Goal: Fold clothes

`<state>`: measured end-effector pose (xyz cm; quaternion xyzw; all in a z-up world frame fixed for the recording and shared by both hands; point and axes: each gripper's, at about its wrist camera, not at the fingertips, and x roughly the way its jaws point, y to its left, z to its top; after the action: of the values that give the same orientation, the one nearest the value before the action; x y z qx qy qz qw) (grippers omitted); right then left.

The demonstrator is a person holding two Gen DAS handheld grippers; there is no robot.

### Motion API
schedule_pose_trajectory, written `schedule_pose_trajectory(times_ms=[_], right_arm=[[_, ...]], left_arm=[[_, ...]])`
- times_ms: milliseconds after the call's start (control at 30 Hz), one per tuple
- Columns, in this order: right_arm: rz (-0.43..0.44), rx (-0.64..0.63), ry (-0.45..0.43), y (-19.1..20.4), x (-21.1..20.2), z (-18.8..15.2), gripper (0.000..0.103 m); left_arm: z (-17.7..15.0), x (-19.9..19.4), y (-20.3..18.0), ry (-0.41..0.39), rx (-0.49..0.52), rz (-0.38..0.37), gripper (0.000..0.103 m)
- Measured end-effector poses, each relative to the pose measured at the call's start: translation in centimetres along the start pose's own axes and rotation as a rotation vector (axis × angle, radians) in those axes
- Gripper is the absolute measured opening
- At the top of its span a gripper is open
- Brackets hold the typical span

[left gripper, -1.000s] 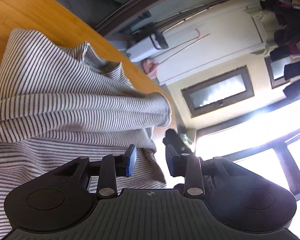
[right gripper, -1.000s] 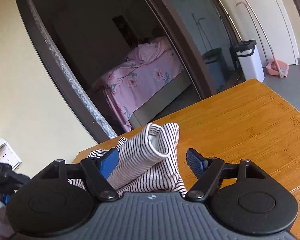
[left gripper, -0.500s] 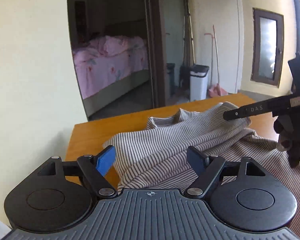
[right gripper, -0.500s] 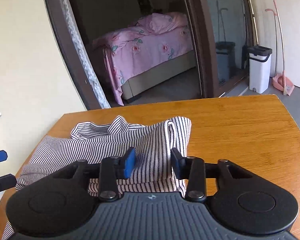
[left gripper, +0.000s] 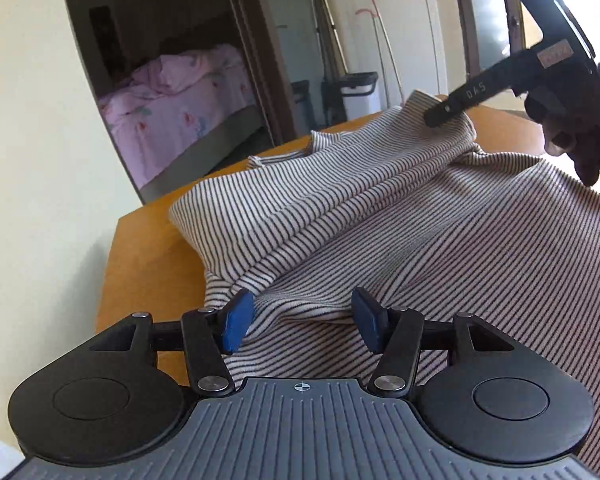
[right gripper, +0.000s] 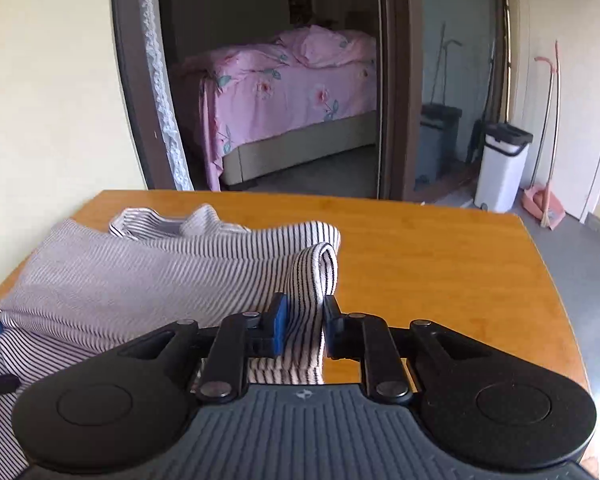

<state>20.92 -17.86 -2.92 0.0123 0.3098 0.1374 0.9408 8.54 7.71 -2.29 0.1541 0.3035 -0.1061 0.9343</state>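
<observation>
A black-and-white striped shirt [left gripper: 400, 216] lies partly folded on a wooden table [left gripper: 148, 260]. It also shows in the right wrist view [right gripper: 140, 276]. My left gripper [left gripper: 302, 322] is open, its blue pads on either side of a fold of shirt cloth near the table's left edge. My right gripper [right gripper: 302, 326] is shut on the rolled sleeve cuff [right gripper: 320, 272] of the shirt. The right gripper also shows in the left wrist view [left gripper: 448, 110], holding the cuff raised at the far right.
The table's bare top [right gripper: 440, 264] stretches right of the shirt. Beyond it a doorway shows a pink bed [right gripper: 292, 92]. A white bin [right gripper: 500, 164] and brooms stand on the floor at the right.
My right gripper has closed onto the sleeve cuff. My left gripper has swung round from facing the window to face the shirt, and moved down close to its near fold.
</observation>
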Motion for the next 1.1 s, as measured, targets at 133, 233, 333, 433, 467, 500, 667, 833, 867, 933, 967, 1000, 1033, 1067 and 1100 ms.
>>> schedule_pose_trajectory(times_ms=[133,233,333,433,467,500,667,833,867,933,967,1000,1033,1067,1100], right_arm=[[-0.006,0.024,-0.034,-1.0,-1.4,0.0,0.036],[0.021,-0.003,-0.044,-0.8,-1.7,0.5,0.035],[0.061,0.057,0.011,-0.4,-0.1,1.5,0.034],[0.085,0.002,-0.021,1.9,0.0,3.3,0.004],[0.12,-0.016,-0.076,2.8,-1.2,4.5,0.004],[0.156,-0.035,-0.131,3.6,-2.3,5.8,0.004],[0.204,-0.049,-0.257,4.0,-5.0,9.6,0.004],[0.095,0.056,-0.036,0.2,0.4,4.5,0.004],[0.069,0.083,0.009,-0.6,1.3,3.1,0.005],[0.039,0.125,0.033,-1.7,1.6,1.2,0.026],[0.03,0.142,0.026,-2.1,1.3,0.6,0.033],[0.022,0.151,0.017,-2.4,1.0,0.3,0.041],[0.02,0.135,0.0,-2.3,0.4,0.5,0.045],[0.017,0.119,-0.017,-2.1,-0.2,0.7,0.048],[0.023,0.11,-0.037,-2.0,-0.8,1.0,0.06]], left_arm=[[0.9,-0.9,1.2,-0.004,-0.095,-0.045,0.064],[2.4,-2.0,2.1,-0.091,-0.203,-0.097,0.079],[3.9,-1.4,1.8,-0.158,-0.246,-0.116,0.092],[4.4,0.6,1.0,-0.143,-0.246,-0.127,0.095],[4.3,1.3,0.8,-0.128,-0.25,-0.13,0.095],[4.2,1.9,0.8,-0.116,-0.254,-0.125,0.095],[2.9,2.9,0.9,-0.091,-0.235,-0.054,0.095],[1.9,3.0,1.5,-0.071,-0.24,-0.009,0.096],[1.9,3.0,1.6,-0.071,-0.247,-0.01,0.097],[2.0,2.9,1.5,-0.072,-0.239,-0.015,0.098],[2.1,2.8,1.5,-0.072,-0.233,-0.017,0.098],[2.3,2.6,1.5,-0.08,-0.233,-0.026,0.098],[2.6,2.2,1.7,-0.094,-0.239,-0.039,0.098],[3.0,1.9,1.8,-0.118,-0.251,-0.058,0.098],[3.5,1.5,1.9,-0.151,-0.269,-0.081,0.099]])
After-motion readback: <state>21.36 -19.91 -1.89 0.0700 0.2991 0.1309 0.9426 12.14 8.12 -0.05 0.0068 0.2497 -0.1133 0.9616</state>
